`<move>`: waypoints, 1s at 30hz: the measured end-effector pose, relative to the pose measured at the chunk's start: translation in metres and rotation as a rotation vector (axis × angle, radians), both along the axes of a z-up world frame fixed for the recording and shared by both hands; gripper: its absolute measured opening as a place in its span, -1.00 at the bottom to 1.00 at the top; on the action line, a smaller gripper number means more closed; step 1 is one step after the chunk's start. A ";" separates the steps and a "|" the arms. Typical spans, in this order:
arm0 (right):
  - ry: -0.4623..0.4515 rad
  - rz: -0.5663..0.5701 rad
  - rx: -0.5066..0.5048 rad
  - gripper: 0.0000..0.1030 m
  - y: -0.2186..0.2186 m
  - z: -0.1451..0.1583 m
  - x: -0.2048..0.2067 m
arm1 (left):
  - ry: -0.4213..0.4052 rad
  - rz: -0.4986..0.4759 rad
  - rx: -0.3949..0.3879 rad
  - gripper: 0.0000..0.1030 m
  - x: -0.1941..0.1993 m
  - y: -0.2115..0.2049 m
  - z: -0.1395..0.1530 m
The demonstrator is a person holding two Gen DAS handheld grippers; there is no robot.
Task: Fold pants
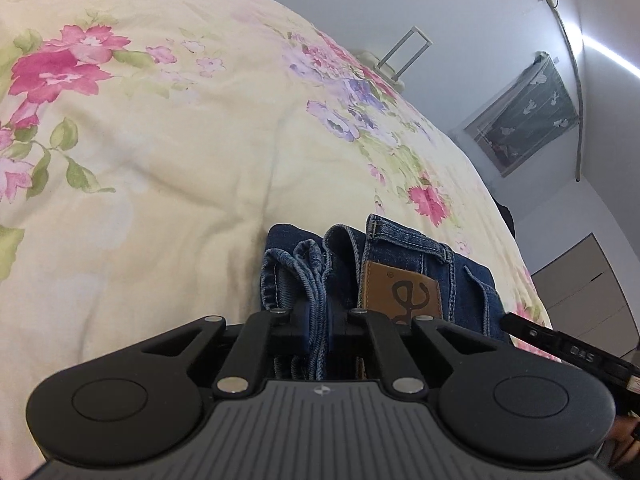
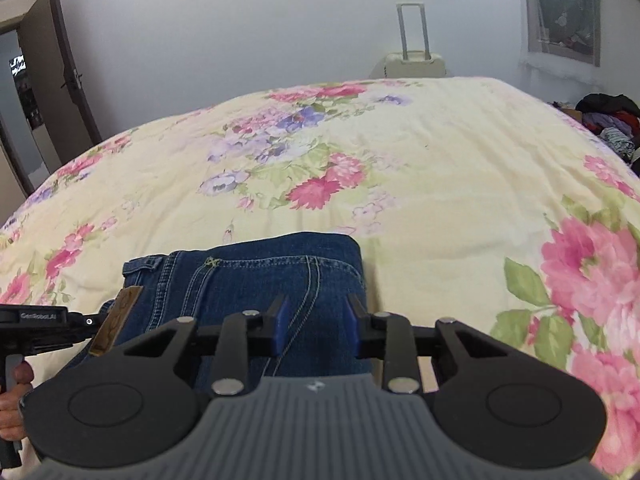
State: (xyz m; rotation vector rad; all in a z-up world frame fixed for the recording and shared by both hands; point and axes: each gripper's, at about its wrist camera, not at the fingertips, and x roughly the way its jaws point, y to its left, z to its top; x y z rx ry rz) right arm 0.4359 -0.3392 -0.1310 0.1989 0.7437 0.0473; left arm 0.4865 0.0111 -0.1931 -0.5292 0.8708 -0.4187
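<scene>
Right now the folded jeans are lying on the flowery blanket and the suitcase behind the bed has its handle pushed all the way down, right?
Not quite. The folded jeans do lie on the flowery blanket, but the suitcase behind the bed has its handle pulled up, not pushed down. The right wrist view shows it standing tall above the case.

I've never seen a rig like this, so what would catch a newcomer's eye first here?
Probably the folded blue jeans lying near the front of a cream floral bedspread. Next, the left tool clamped on a bunch of their denim hems, beside a brown leather patch. The right tool hovers open over the jeans.
</scene>
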 end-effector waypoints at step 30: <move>0.116 -0.062 0.111 -0.69 -0.022 -0.050 -0.179 | -0.004 -0.044 0.396 -0.93 -0.136 -0.047 0.023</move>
